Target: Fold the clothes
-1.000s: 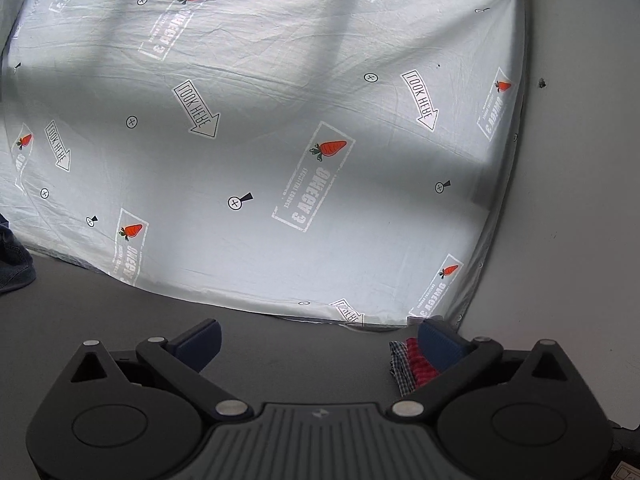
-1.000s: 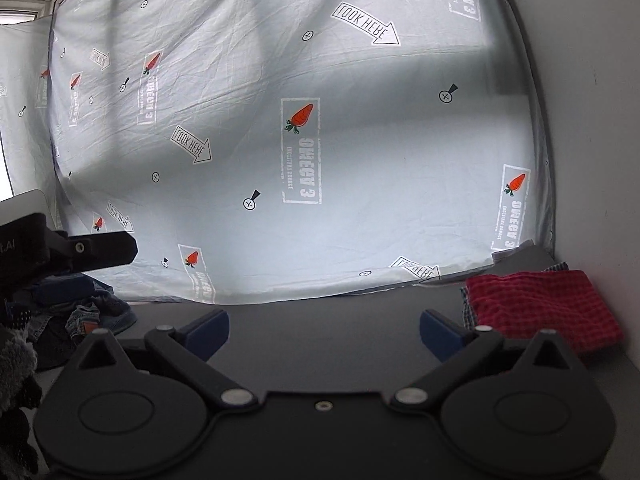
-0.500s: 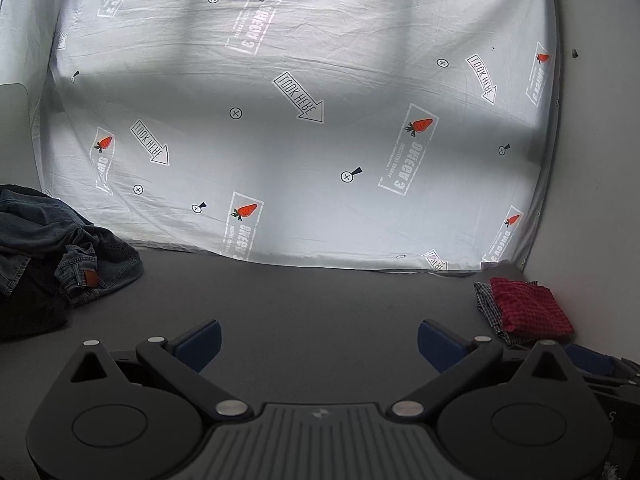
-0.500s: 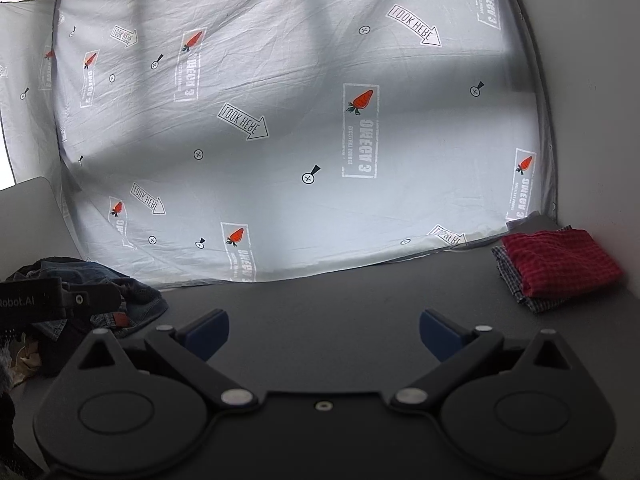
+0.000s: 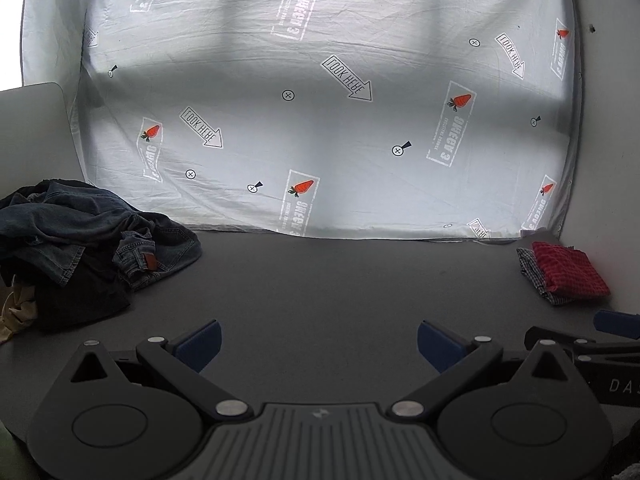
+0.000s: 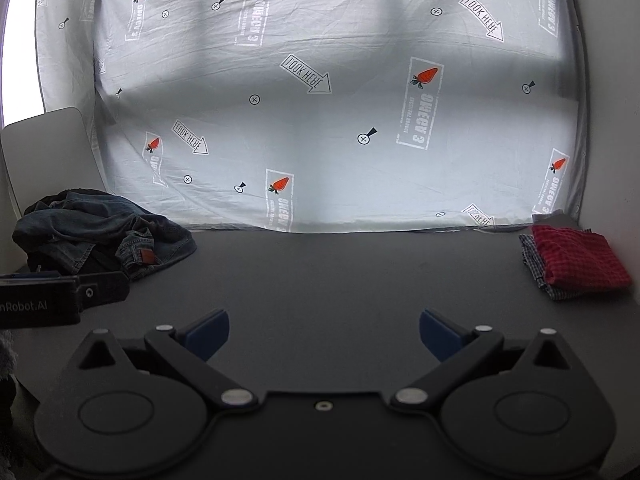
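Note:
A heap of unfolded clothes, mostly blue denim (image 5: 92, 236) over dark cloth, lies at the left of the grey table; it also shows in the right wrist view (image 6: 104, 232). A folded red checked garment (image 5: 568, 272) rests on a folded grey checked one at the far right, also seen in the right wrist view (image 6: 576, 260). My left gripper (image 5: 318, 344) is open and empty above the bare table, well short of both piles. My right gripper (image 6: 324, 334) is open and empty, beside the left one.
A white sheet (image 5: 320, 120) printed with carrots and arrows hangs behind the grey table (image 5: 340, 280). A pale laptop lid (image 6: 48, 152) stands at the back left behind the heap. A white wall (image 5: 608, 140) bounds the right side.
Both grippers pulled back and swung left from the folded red stack. The denim heap came into view at the left; the stack now sits further right. Both stayed open.

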Available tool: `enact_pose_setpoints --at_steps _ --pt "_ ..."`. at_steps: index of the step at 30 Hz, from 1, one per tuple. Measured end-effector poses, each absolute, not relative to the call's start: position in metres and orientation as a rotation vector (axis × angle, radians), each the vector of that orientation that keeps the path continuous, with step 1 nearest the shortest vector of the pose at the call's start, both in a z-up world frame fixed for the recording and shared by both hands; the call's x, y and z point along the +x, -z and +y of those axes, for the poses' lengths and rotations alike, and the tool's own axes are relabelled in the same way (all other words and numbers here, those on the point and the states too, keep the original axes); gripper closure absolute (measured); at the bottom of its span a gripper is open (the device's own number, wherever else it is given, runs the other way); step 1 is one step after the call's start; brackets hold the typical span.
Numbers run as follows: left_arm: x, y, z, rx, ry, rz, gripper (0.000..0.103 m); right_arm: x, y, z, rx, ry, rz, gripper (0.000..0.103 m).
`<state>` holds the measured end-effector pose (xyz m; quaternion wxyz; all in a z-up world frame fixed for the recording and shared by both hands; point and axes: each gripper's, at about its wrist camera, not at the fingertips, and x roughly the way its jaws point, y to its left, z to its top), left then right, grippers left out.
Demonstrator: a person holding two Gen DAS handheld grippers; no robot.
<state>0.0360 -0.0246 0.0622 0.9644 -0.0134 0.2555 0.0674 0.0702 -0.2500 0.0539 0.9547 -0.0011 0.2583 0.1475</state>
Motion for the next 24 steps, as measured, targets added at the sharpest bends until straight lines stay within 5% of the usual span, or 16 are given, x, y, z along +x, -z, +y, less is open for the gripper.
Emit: enact_pose_setpoints --at_steps 24 --pt "-0.002 -0.037 0.078 -0.053 -0.057 0.651 0.0 0.011 -0.032 -0.13 -0.045 -0.169 0.626 0.0"
